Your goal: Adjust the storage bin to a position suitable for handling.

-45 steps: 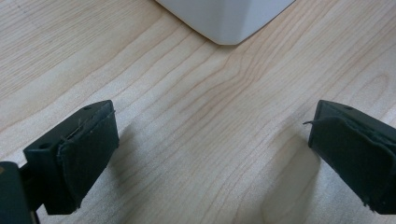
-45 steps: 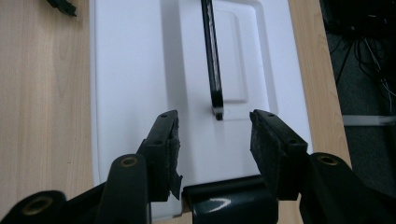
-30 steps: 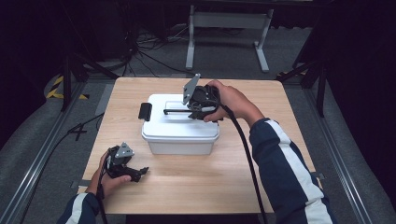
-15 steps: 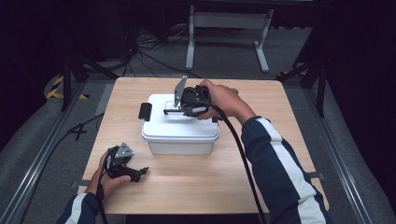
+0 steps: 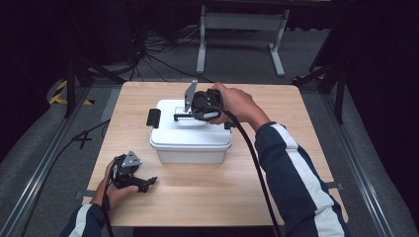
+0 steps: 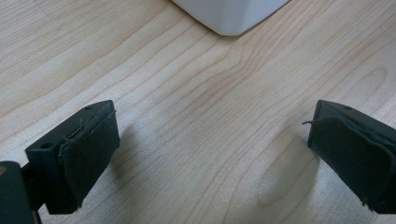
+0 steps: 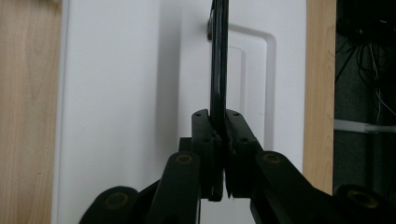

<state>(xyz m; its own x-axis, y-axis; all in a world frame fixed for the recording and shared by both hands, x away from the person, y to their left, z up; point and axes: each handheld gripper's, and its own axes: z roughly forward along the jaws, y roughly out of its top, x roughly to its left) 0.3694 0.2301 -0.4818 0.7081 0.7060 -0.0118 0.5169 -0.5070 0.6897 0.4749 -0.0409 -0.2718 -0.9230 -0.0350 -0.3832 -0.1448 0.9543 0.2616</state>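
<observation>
High view: a white box [image 5: 190, 136] sat near the middle of a wooden table [image 5: 306, 123], lid on, with a black latch [image 5: 153, 118] at its left end. The right gripper [image 5: 180, 117] reached over the lid from the right, its jaws having just been closing on the lid's black handle [image 5: 184, 116]. The left gripper [image 5: 146, 182] rested on the table near the front left, apart from the box.

Left gripper view: its jaws stood wide apart with bare wood between them; a corner of the box [image 6: 231, 16] showed ahead, so it was steadying nothing.

Right gripper view: the pads [image 7: 207, 149] were pressed together on the thin upright handle [image 7: 219, 60], clamping it near the jaw tips above the white lid [image 7: 121, 107].

Risks, as a judgement: if the latches were still fastened, a pull on the handle would probably lift or drag the whole box, since nothing held it down. The grip was narrow and on a slim bar, so a tilted pull could let the handle slip or swivel out of the pads.
</observation>
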